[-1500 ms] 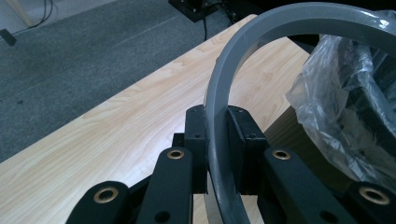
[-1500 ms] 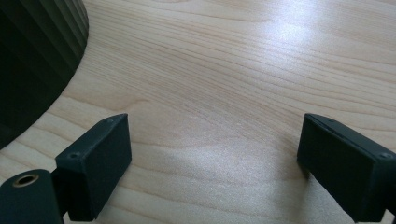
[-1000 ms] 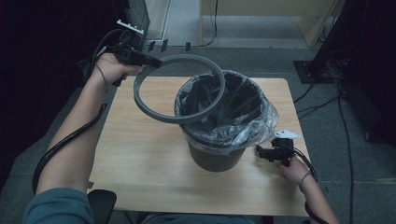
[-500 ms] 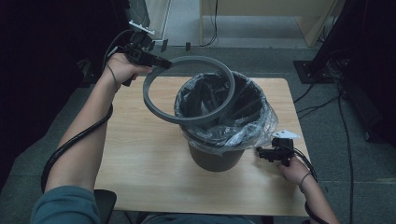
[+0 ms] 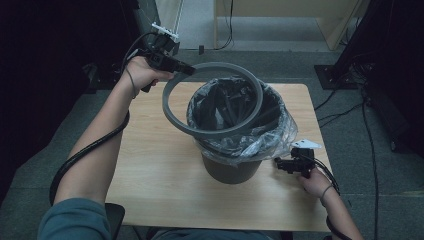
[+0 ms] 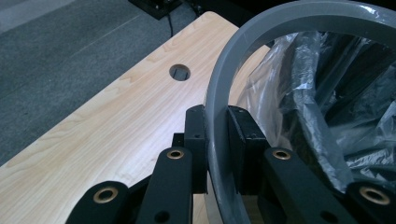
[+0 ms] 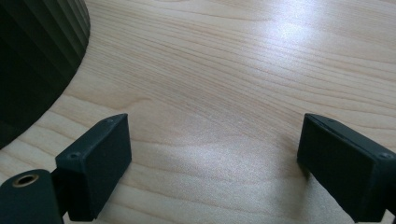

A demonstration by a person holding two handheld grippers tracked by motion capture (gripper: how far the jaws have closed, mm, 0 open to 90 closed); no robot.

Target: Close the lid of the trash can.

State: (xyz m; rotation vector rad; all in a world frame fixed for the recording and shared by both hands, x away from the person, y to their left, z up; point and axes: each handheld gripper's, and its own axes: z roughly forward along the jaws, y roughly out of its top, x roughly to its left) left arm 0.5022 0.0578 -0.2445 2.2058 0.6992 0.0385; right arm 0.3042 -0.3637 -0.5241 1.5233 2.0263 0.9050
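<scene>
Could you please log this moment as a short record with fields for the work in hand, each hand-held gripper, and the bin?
Work in hand: grey ring held tilted over the lined bin
Left hand-held gripper: shut on the ring's band
Right hand-held gripper: open, nothing between the jaws, low over the table beside the bin
Bin: upright on the table, clear bag folded over its rim

Grey carpet floor (image 5: 65, 120), wooden table (image 5: 155, 165), dark surroundings

High view above table (image 5: 150, 165), claw views close, sharing tabletop
</scene>
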